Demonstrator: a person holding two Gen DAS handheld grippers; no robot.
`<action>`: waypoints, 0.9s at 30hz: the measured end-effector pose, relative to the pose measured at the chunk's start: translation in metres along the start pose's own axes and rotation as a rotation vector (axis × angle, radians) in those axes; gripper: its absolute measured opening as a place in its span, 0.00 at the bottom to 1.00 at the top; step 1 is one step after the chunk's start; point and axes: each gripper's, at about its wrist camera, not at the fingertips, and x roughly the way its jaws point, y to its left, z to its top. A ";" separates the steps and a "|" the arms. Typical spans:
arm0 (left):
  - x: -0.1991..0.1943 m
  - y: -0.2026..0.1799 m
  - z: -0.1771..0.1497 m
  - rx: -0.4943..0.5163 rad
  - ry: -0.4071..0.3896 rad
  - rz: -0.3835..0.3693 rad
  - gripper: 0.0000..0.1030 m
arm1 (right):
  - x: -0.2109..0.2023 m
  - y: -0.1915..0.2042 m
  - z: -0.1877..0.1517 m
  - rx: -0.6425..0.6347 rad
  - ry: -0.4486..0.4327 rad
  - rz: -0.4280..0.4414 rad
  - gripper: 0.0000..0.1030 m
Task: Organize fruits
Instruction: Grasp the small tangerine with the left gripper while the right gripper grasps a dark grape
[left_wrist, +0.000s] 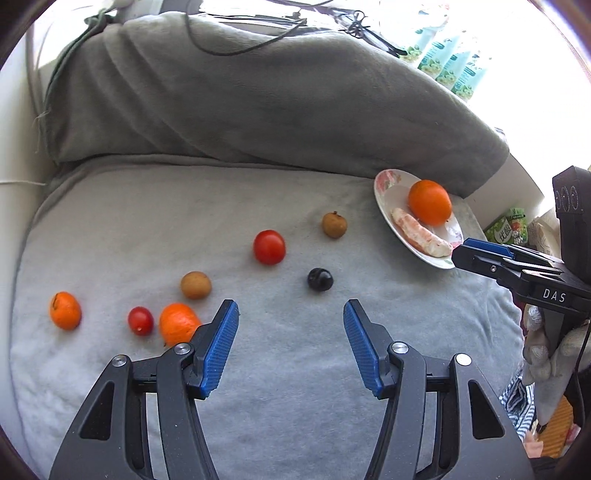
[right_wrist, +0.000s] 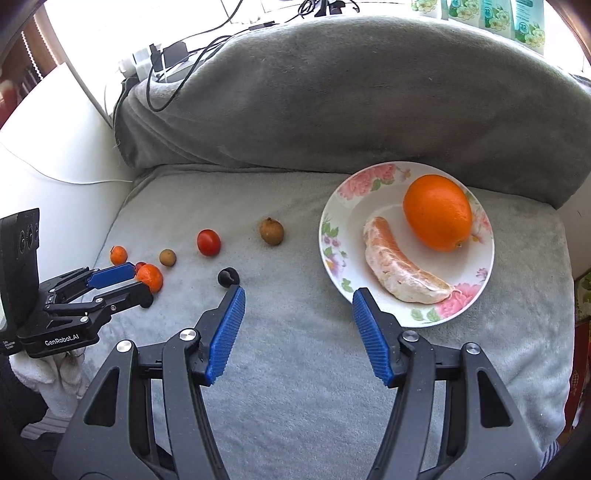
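A flowered white plate (right_wrist: 334, 236) holds a large orange (right_wrist: 437, 212) and a peeled citrus segment (right_wrist: 400, 271); the plate also shows in the left wrist view (left_wrist: 384, 188). Loose on the grey blanket lie a tomato (left_wrist: 269, 246), a dark plum (left_wrist: 320, 279), two brown longans (left_wrist: 334, 224) (left_wrist: 195, 284), a cherry tomato (left_wrist: 140, 320) and two mandarins (left_wrist: 65, 310) (left_wrist: 178, 323). My left gripper (left_wrist: 291, 314) is open and empty, above the blanket beside the nearer mandarin. My right gripper (right_wrist: 298, 301) is open and empty, between the plum (right_wrist: 228, 277) and the plate.
A rolled grey blanket (right_wrist: 351, 96) lies along the back. Cables (right_wrist: 166, 74) and a white surface (right_wrist: 55, 147) are at the left. Green packages (left_wrist: 450, 70) stand at the back right. The cushion's edge drops off at the right.
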 end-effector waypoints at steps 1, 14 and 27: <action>-0.001 0.006 -0.002 -0.016 0.001 0.012 0.57 | 0.003 0.004 0.001 -0.009 0.005 0.005 0.62; -0.001 0.063 -0.015 -0.187 0.023 0.052 0.43 | 0.041 0.048 0.008 -0.135 0.088 0.051 0.51; 0.017 0.075 -0.015 -0.233 0.069 0.051 0.42 | 0.084 0.069 0.014 -0.199 0.177 0.078 0.39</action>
